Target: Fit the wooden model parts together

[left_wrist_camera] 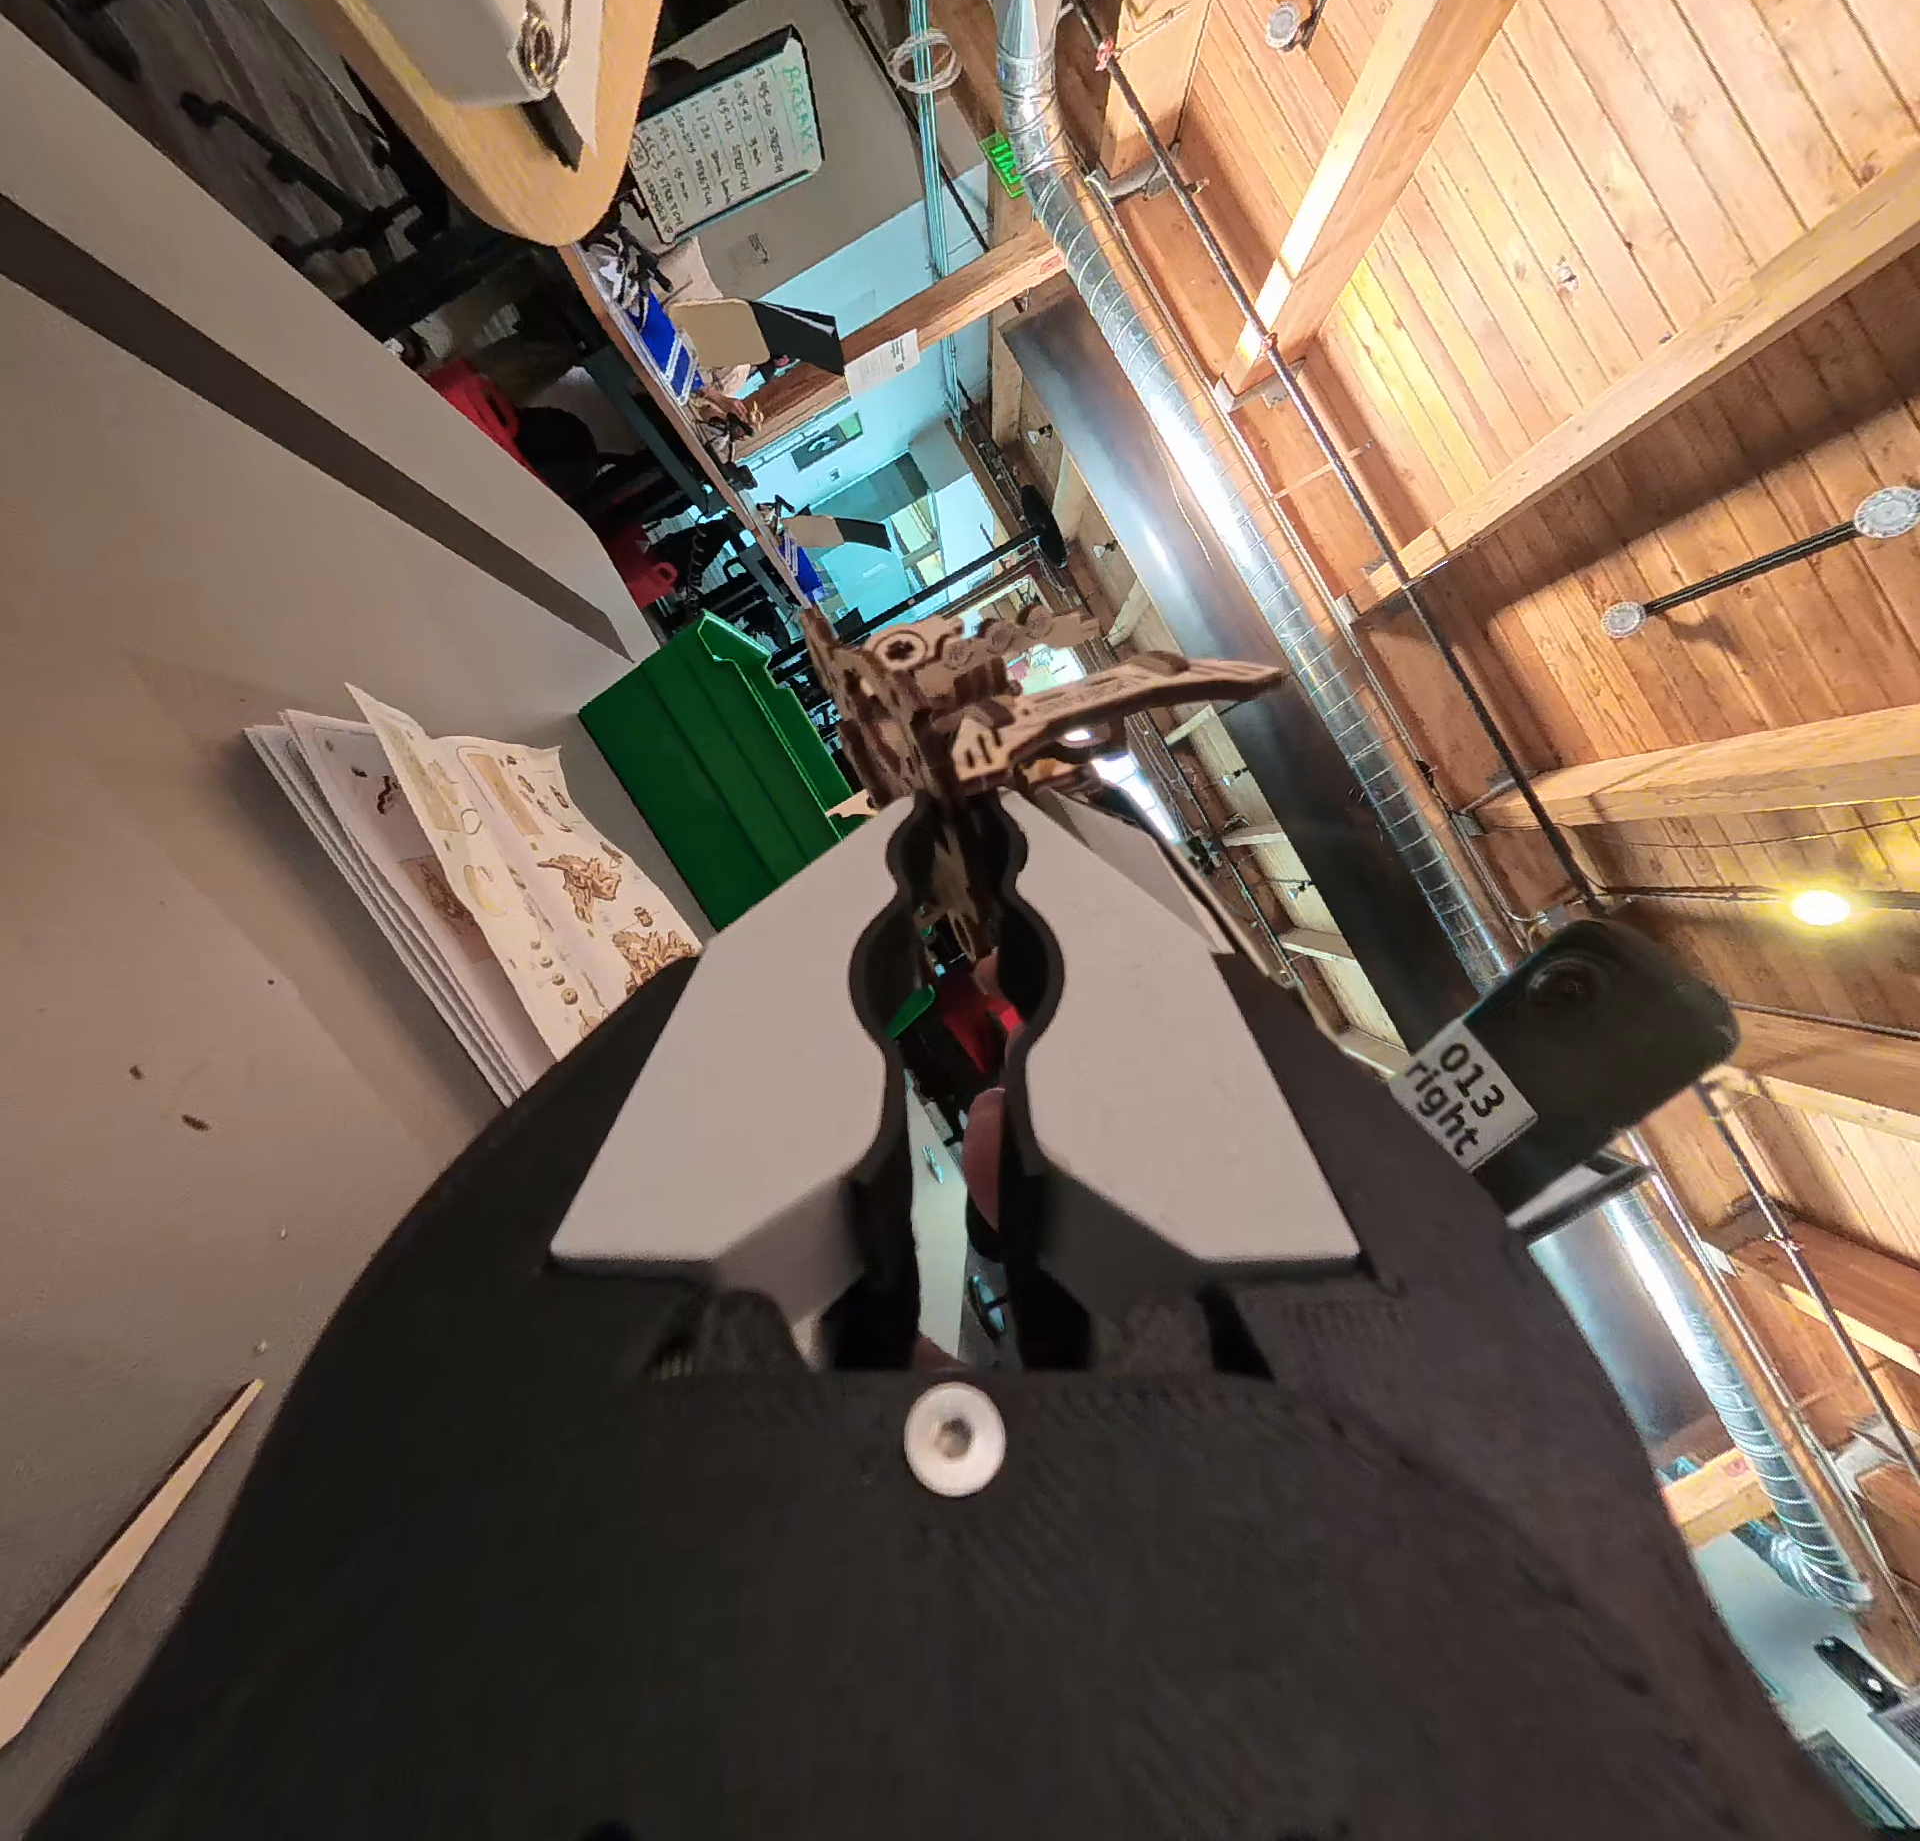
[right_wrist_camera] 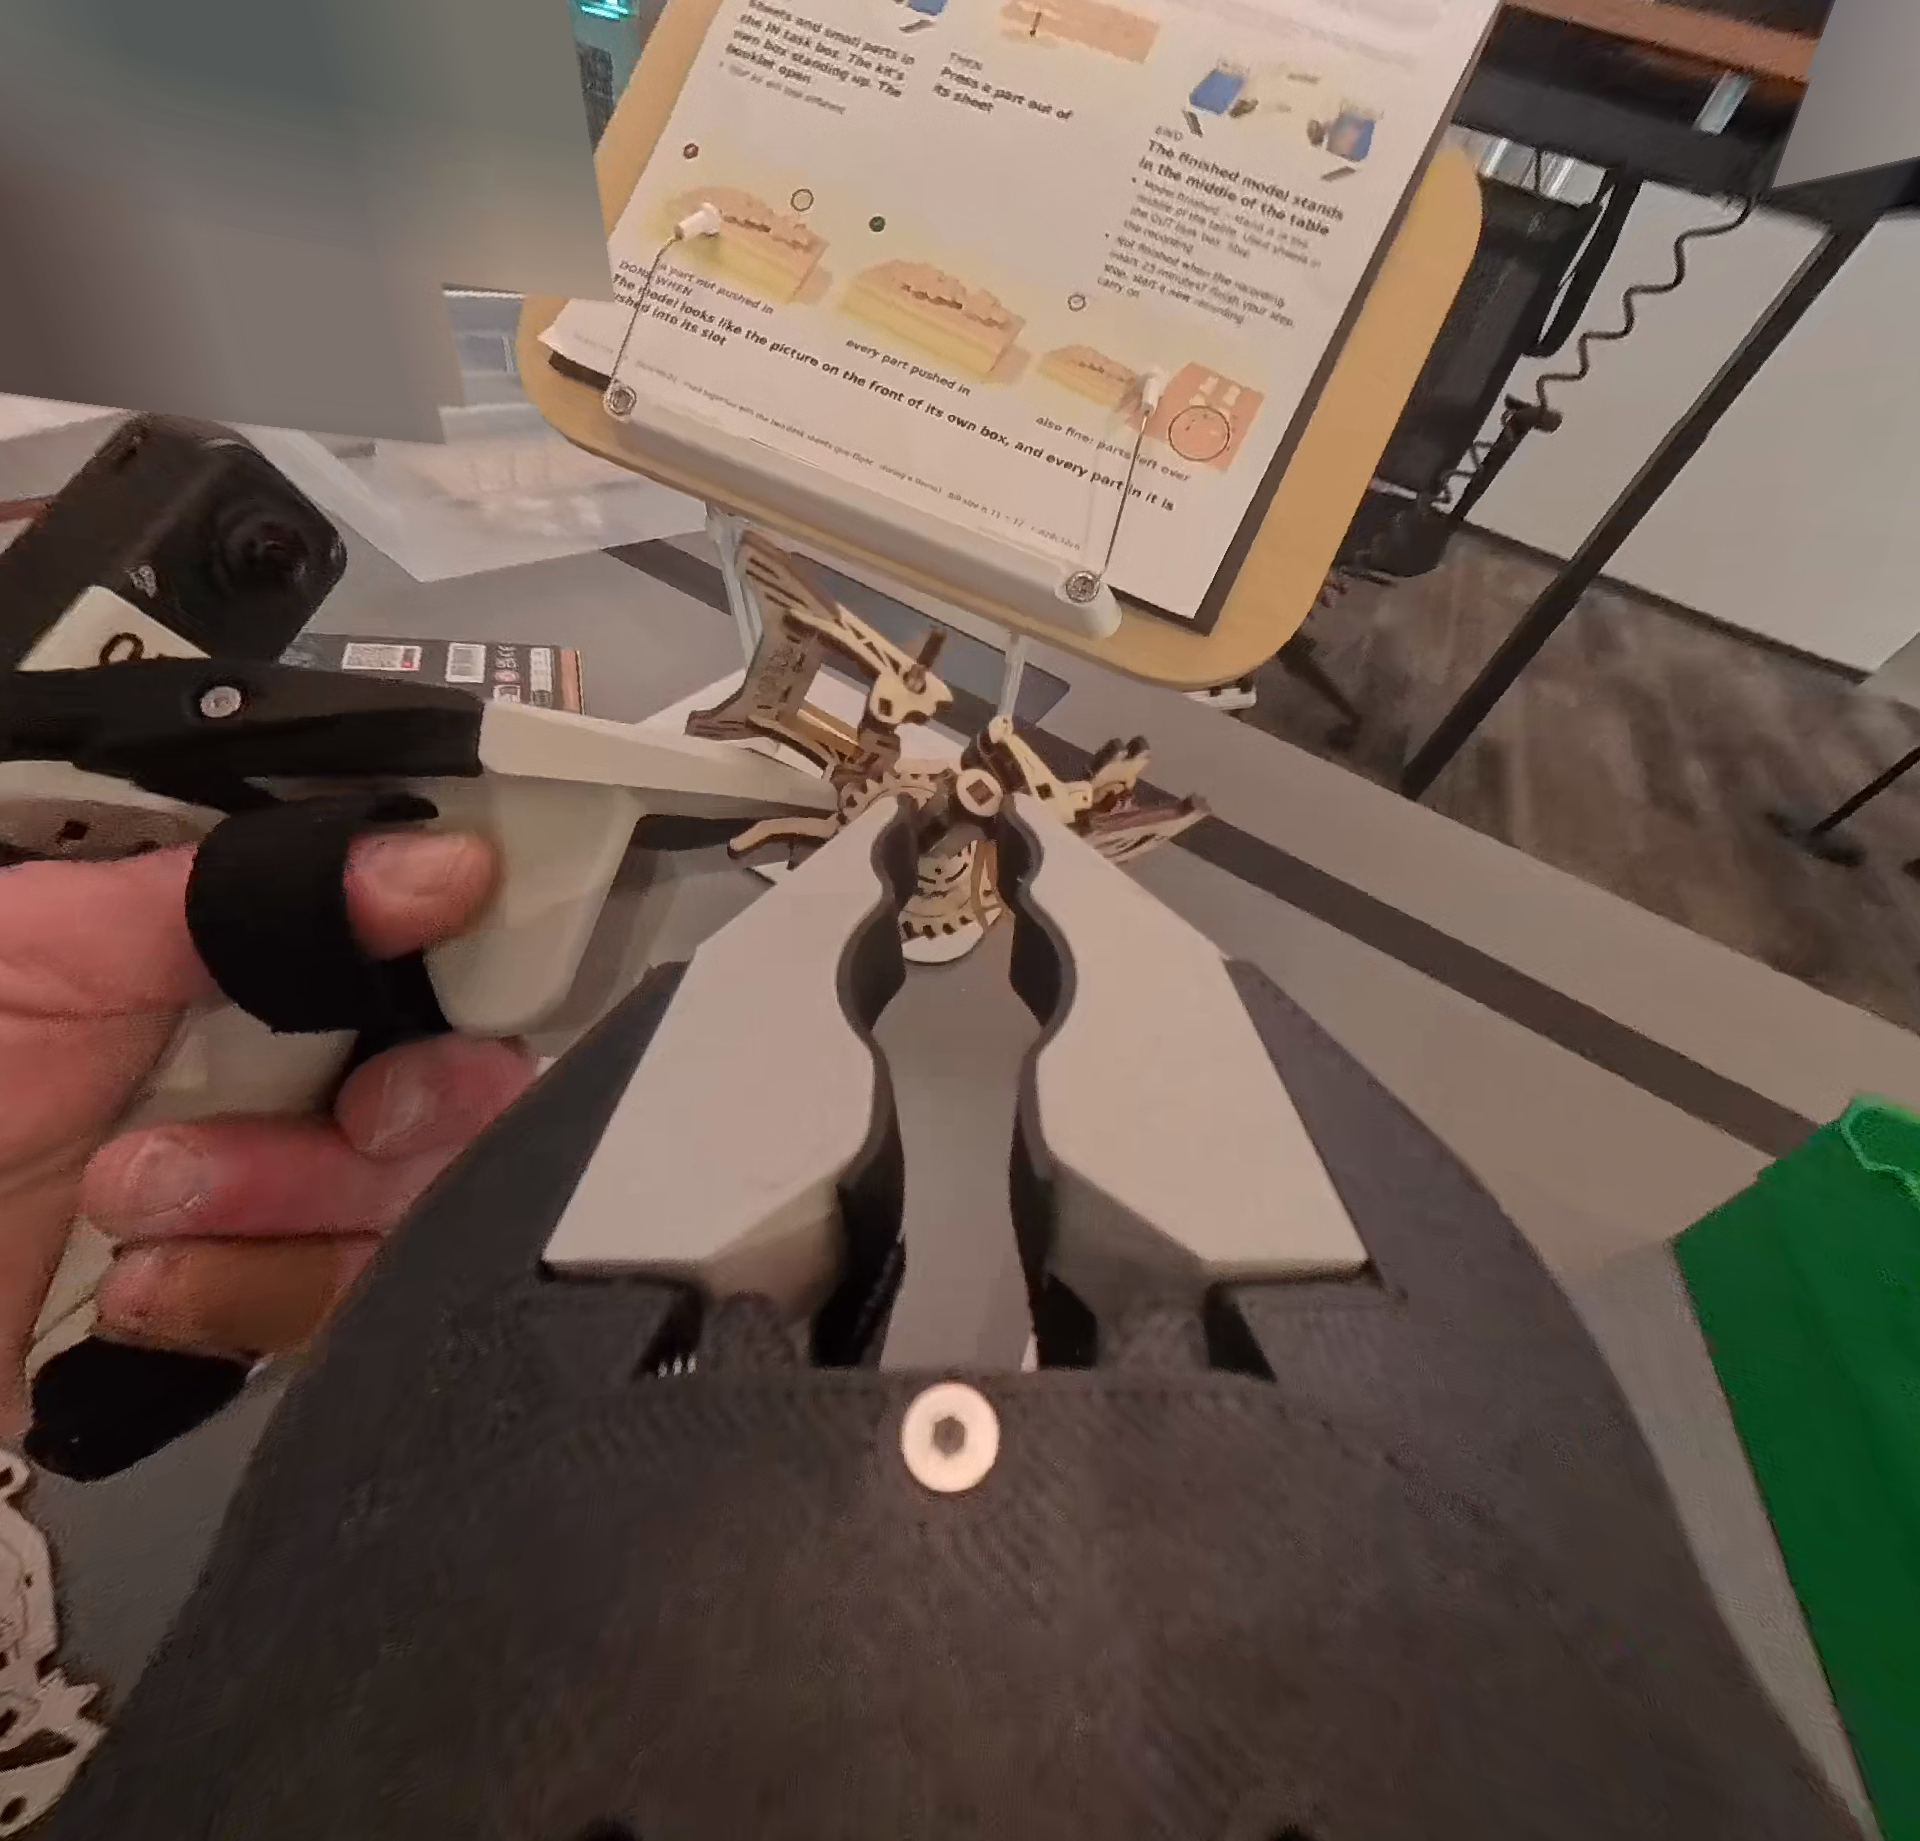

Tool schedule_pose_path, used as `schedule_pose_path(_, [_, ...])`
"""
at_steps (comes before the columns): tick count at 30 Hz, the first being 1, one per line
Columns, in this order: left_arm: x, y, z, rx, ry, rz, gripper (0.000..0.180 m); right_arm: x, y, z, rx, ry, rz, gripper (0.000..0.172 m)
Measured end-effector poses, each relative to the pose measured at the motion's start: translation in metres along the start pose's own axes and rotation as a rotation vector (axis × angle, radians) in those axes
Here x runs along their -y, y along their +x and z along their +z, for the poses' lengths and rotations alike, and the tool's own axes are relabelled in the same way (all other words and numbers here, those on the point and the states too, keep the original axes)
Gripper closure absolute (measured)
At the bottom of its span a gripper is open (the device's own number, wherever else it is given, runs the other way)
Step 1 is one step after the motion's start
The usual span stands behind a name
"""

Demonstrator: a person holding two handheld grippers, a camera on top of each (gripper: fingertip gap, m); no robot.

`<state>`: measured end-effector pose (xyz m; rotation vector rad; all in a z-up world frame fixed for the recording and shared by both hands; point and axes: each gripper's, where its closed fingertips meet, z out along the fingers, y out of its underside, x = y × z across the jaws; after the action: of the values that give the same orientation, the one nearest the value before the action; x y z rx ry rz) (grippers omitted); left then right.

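My left gripper (left_wrist_camera: 961,804) is shut on the wooden model (left_wrist_camera: 935,690) and holds it up in the air, its long arm pointing right. In the right wrist view the model (right_wrist_camera: 821,690) hangs above the grey table (right_wrist_camera: 1455,908). The left gripper's fingers (right_wrist_camera: 623,763) come in from the left and clamp it. My right gripper (right_wrist_camera: 961,815) is closed on the model's round hub with a square hole (right_wrist_camera: 979,792), just above a pale gear wheel (right_wrist_camera: 945,898). Part of the right gripper's finger (left_wrist_camera: 1132,835) and its camera (left_wrist_camera: 1600,1043) show behind my left fingers.
A green bin (left_wrist_camera: 717,763) and an open booklet (left_wrist_camera: 499,856) lie on the table. A stand with an instruction sheet (right_wrist_camera: 987,233) is behind the model. A dark box (right_wrist_camera: 447,664) lies at the left and the green bin (right_wrist_camera: 1818,1376) at the right. A hand (right_wrist_camera: 156,1012) holds the left gripper. My left and right fingertips are right by each other.
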<state>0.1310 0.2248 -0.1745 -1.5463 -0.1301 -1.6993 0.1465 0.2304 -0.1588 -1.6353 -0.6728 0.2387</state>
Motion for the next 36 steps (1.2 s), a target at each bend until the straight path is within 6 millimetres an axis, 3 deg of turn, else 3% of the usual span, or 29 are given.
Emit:
schedule_pose_path(11, [-0.001, -0.002, 0.000, 0.019, -0.013, -0.002, 0.175, -0.001, 0.001, 0.002, 0.009, -0.016, 0.020, 0.160])
schedule_pose_path(20, [0.000, -0.002, 0.000, 0.012, -0.010, -0.018, 0.175, 0.003, 0.000, 0.004, -0.050, -0.065, -0.192, 0.160])
schedule_pose_path(27, [-0.001, -0.014, -0.001, 0.027, 0.000, -0.058, 0.176, -0.006, -0.001, 0.011, -0.090, -0.090, -0.158, 0.160])
schedule_pose_path(36, [-0.004, -0.018, 0.001, -0.019, 0.014, -0.142, 0.175, -0.002, 0.001, 0.009, -0.097, -0.070, -0.166, 0.151])
